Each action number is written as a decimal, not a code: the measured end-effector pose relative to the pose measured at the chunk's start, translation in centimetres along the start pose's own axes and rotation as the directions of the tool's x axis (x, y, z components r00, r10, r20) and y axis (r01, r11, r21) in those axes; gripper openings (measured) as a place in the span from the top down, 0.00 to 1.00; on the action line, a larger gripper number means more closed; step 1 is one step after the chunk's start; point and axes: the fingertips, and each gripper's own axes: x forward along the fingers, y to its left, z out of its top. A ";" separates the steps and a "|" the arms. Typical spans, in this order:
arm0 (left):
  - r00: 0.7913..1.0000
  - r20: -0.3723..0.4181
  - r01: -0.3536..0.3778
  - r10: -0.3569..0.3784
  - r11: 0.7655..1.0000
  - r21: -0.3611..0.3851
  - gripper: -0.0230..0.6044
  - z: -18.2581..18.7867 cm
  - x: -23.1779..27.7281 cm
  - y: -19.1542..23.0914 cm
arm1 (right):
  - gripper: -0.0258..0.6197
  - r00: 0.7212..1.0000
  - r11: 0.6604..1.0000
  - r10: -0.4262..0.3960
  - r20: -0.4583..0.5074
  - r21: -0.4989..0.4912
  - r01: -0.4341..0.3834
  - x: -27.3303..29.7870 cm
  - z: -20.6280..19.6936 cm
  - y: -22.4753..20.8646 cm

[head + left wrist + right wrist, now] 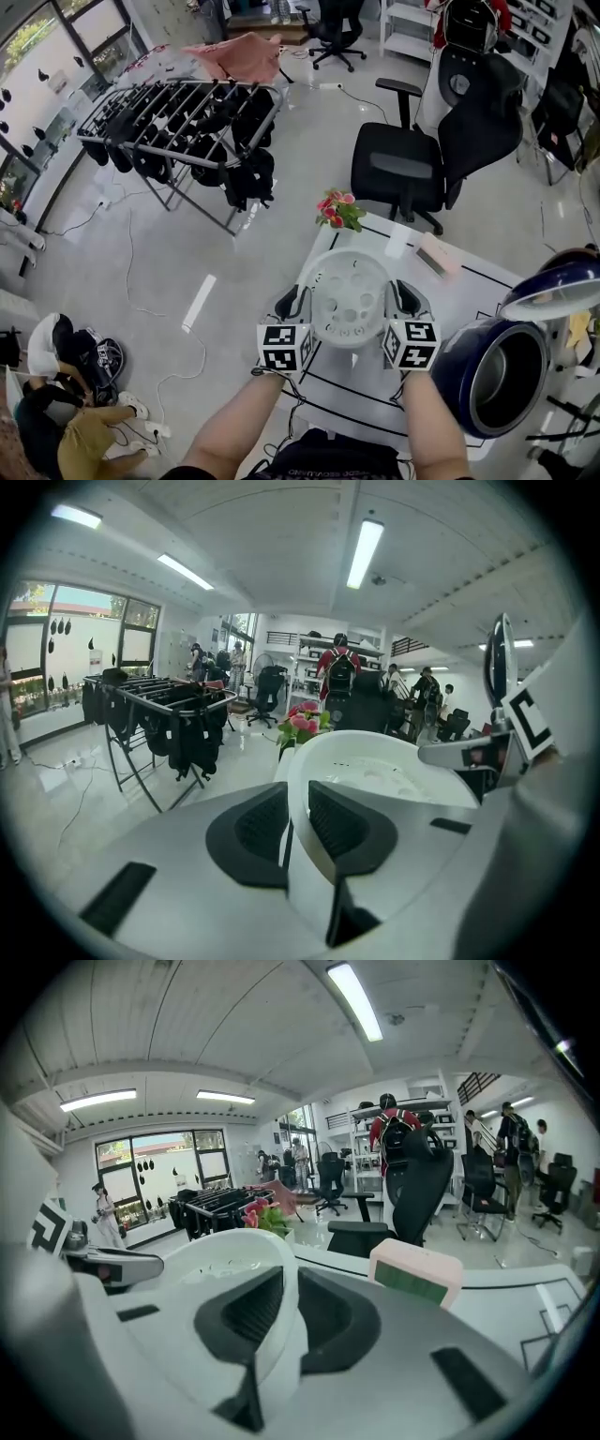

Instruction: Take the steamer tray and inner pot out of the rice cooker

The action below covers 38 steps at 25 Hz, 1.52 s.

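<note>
My left tongs are clamped on one side of the rim of the white steamer tray, and my right tongs are clamped on the opposite side. I hold the tray roughly level between them, out of the rice cooker and to its left, over the white worktop. The cooker's lid stands open and the metal inner pot sits inside the cooker. Beyond the cooker to its left lies a small pink box, and further left stand pink flowers
</note>
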 end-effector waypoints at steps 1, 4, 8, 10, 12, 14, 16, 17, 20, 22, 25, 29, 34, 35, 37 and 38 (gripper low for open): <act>1.000 -0.002 0.008 -0.008 1.000 0.006 0.85 -0.4 0.7 0.1 | 0.88 1.000 1.000 -0.002 -0.007 0.004 0.002 0.5 -0.4 -0.2; 1.000 -0.014 0.018 -0.018 1.000 0.015 0.85 -1.5 2.5 0.6 | 0.88 1.000 1.000 -0.003 -0.031 0.018 0.004 2.1 -1.8 -0.6; 0.998 -0.063 -0.008 0.007 1.000 -0.011 0.85 -2.5 3.7 1.1 | 0.88 0.998 0.999 -0.002 -0.062 0.035 0.004 3.8 -3.1 -1.3; 0.997 -0.076 -0.012 0.010 1.000 -0.015 0.85 -2.9 4.4 1.3 | 0.88 0.997 0.999 -0.002 -0.076 0.044 0.005 4.7 -3.7 -1.6; 0.996 -0.088 -0.011 0.010 1.000 -0.015 0.86 -3.4 5.1 1.5 | 0.88 0.996 0.999 -0.001 -0.092 0.052 0.006 5.4 -4.4 -1.8; 0.995 -0.098 -0.012 0.011 1.000 -0.014 0.86 -3.9 5.6 1.6 | 0.88 0.994 0.998 0.000 -0.105 0.057 0.006 5.9 -5.1 -2.0; 0.994 -0.106 -0.014 0.012 1.000 -0.016 0.86 -4.2 5.9 1.7 | 0.88 0.993 0.998 0.001 -0.115 0.065 0.006 6.3 -5.6 -2.2; 0.994 -0.110 -0.016 0.014 1.000 -0.018 0.86 -4.4 6.0 1.7 | 0.88 0.993 0.998 0.003 -0.120 0.069 0.006 6.5 -5.8 -2.2; 0.992 -0.123 -0.021 0.018 0.999 -0.024 0.86 -4.8 6.2 1.8 | 0.88 0.991 0.997 0.005 -0.130 0.076 0.005 6.7 -6.3 -2.4; 0.992 -0.123 -0.019 0.016 1.000 -0.021 0.86 -5.0 6.4 1.7 | 0.88 0.992 0.997 0.007 -0.128 0.082 0.004 6.8 -6.5 -2.5; 0.993 -0.118 -0.020 0.018 1.000 -0.020 0.86 -4.9 6.4 1.8 | 0.88 0.993 0.996 0.005 -0.119 0.087 0.005 6.9 -6.5 -2.5; 0.993 -0.113 -0.019 0.017 1.000 -0.018 0.86 -5.1 6.4 1.8 | 0.88 0.993 0.996 0.001 -0.117 0.084 0.009 7.0 -6.6 -2.5; 0.995 -0.098 -0.004 0.009 0.999 0.045 0.64 -4.3 6.2 1.5 | 0.84 0.995 0.995 -0.054 -0.080 0.078 0.060 6.6 -5.4 -3.1; 0.996 -0.091 -0.002 0.006 0.999 0.049 0.61 -4.0 6.0 1.4 | 0.81 0.997 0.995 -0.055 -0.059 0.083 0.060 6.4 -4.9 -3.1; 0.997 -0.075 0.006 -0.003 0.999 0.052 0.60 -3.0 5.3 1.3 | 0.78 0.999 0.995 -0.044 -0.027 0.087 0.046 5.9 -3.7 -2.8; 0.998 -0.065 0.012 -0.008 0.998 0.054 0.59 -2.5 4.9 1.1 | 0.77 0.999 0.995 -0.036 -0.014 0.088 0.037 5.6 -3.0 -2.5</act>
